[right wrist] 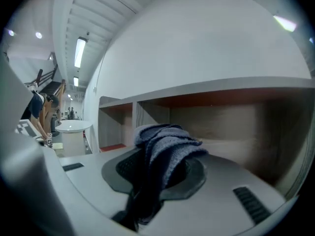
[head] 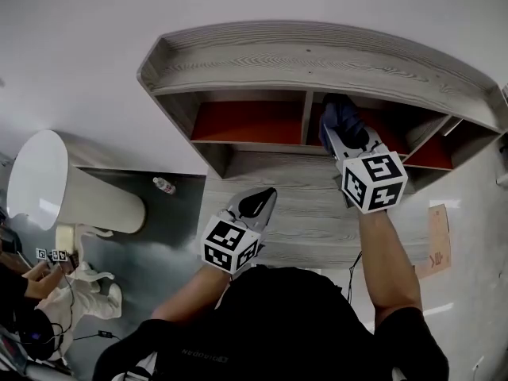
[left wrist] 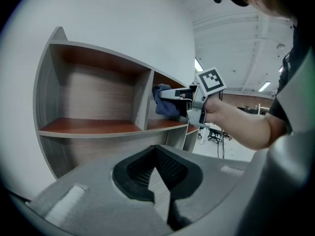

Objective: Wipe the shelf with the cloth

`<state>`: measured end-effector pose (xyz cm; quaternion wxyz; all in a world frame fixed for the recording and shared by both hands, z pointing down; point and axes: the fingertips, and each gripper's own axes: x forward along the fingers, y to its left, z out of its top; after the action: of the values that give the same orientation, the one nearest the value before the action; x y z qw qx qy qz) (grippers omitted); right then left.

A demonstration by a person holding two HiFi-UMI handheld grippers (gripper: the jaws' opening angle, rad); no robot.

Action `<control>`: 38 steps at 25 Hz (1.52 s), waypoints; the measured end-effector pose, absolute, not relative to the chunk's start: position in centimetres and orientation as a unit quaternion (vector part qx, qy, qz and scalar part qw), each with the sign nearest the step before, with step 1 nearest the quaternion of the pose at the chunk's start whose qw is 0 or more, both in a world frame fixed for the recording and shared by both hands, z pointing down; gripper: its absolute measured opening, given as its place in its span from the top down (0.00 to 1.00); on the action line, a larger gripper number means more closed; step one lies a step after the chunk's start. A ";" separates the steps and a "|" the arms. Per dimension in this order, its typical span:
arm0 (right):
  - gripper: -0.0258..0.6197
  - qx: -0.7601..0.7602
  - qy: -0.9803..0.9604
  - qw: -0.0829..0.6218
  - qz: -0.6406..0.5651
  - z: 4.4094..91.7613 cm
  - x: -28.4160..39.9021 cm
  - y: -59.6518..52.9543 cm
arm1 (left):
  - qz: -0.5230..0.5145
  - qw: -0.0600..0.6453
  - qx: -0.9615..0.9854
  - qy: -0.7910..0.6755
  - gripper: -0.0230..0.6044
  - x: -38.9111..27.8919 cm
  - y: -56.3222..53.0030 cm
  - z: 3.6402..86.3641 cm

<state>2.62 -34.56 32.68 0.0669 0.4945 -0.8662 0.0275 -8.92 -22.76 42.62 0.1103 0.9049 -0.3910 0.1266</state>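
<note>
The grey wooden shelf (head: 317, 58) fills your view, its compartments floored in red. Your right gripper (head: 348, 143) reaches into the compartment just right of the shelf's upright divider (head: 306, 116), jaws clamped on the dark blue cloth (head: 340, 116), which bunches out past the fingertips just above the red board. Your left gripper (head: 255, 203) hangs in front of the shelf's lower tier — jaws together, nothing between them.
</note>
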 end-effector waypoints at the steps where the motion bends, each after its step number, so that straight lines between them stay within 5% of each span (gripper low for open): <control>1: 0.81 0.499 -0.864 0.066 0.024 32.3 2.6 -35.3 | 0.126 0.111 0.905 -0.392 0.95 -9.1 -22.7 42.6; 38: 0.81 0.515 -0.854 0.065 0.014 30.6 0.9 -41.0 | 0.120 0.120 0.897 -0.409 0.95 -10.3 -22.2 42.8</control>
<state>0.87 -40.96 30.61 0.0654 0.5154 -0.8543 0.0138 -10.27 -22.17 42.84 0.1200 0.8967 -0.4089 0.1201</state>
